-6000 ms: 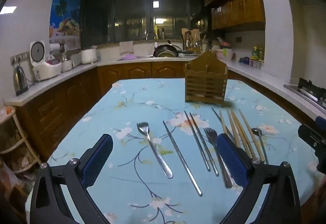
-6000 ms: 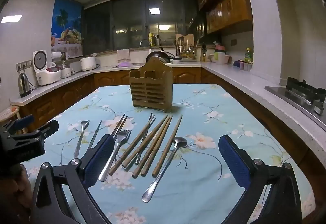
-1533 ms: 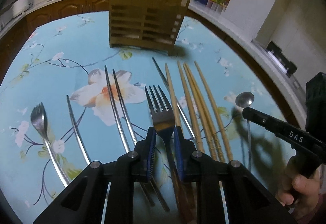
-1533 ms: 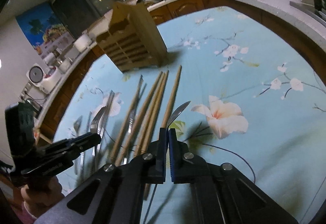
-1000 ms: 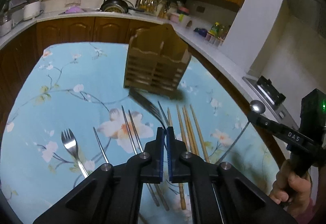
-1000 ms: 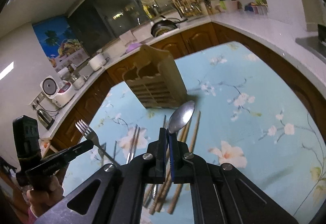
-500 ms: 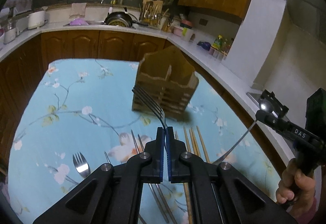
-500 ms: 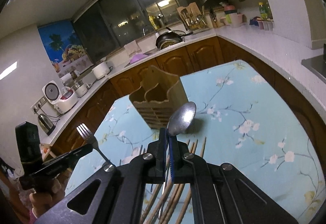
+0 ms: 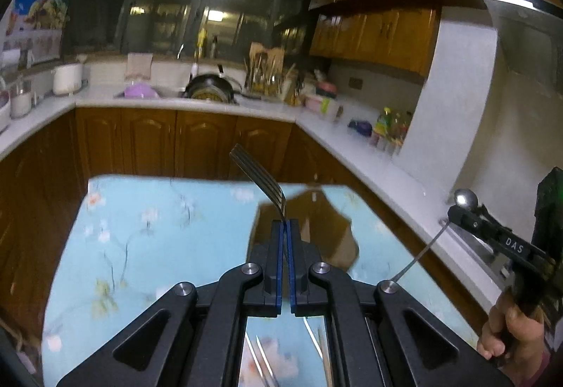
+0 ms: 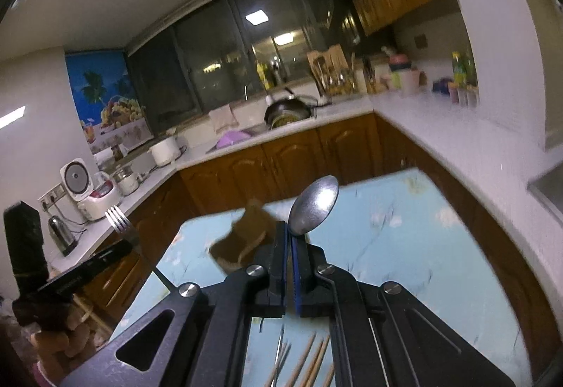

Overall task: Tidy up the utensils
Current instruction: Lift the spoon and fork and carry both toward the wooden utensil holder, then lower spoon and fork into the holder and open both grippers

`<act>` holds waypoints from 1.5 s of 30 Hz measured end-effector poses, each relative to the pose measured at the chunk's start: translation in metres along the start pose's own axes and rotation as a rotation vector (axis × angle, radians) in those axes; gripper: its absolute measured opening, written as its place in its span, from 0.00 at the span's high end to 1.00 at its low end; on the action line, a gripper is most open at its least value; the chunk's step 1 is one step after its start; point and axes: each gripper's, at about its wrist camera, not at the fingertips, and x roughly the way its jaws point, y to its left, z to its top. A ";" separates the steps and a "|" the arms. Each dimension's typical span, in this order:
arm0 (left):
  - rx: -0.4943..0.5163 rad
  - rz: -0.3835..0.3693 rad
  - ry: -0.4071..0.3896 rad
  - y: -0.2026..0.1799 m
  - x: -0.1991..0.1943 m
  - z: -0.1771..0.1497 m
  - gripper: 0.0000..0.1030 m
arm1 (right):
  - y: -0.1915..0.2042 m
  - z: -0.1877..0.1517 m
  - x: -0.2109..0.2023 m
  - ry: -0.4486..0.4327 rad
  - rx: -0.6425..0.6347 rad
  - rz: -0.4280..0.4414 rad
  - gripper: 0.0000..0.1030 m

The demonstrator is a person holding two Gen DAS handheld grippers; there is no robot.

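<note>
Wooden cabinets (image 9: 151,140) wrap the kitchen behind a table under a pale blue flowered cloth (image 9: 158,232), and both claws are up in the air above it. Left gripper (image 9: 285,228) has its blue pads pressed tight on a fork (image 9: 260,179), pinched at the neck, tines slanting up and to the left over the far edge of the cloth. Just behind that gripper sits the brown wooden utensil holder (image 9: 309,228), blurred and partly hidden by the fingers. Over on the right side of the holder, the right gripper (image 10: 290,239) is clamped on a spoon (image 10: 313,205), bowl sticking up past the pad tips, handle trailing down beneath. In the right wrist view the holder (image 10: 246,235) lies just left of the clamped pads, and the fork (image 10: 119,221) shows further left, well apart from it. Nearer than the holder, wooden chopsticks (image 10: 306,366) and metal chopsticks (image 9: 258,362) lie flat on the cloth.
</note>
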 end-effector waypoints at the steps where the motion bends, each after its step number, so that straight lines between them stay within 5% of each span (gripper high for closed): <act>1: 0.006 0.004 -0.013 -0.001 0.007 0.005 1.00 | 0.002 0.006 0.005 -0.010 -0.010 -0.006 0.98; 10: 0.022 0.052 -0.055 0.004 0.082 0.012 1.00 | 0.013 0.029 0.062 -0.009 -0.094 -0.047 0.98; 24: 0.033 0.093 0.100 0.005 0.184 -0.031 1.00 | 0.008 -0.025 0.132 0.174 -0.153 -0.075 0.98; 45: 0.060 0.099 0.102 -0.001 0.162 -0.033 0.97 | 0.000 -0.028 0.135 0.201 -0.119 -0.066 0.93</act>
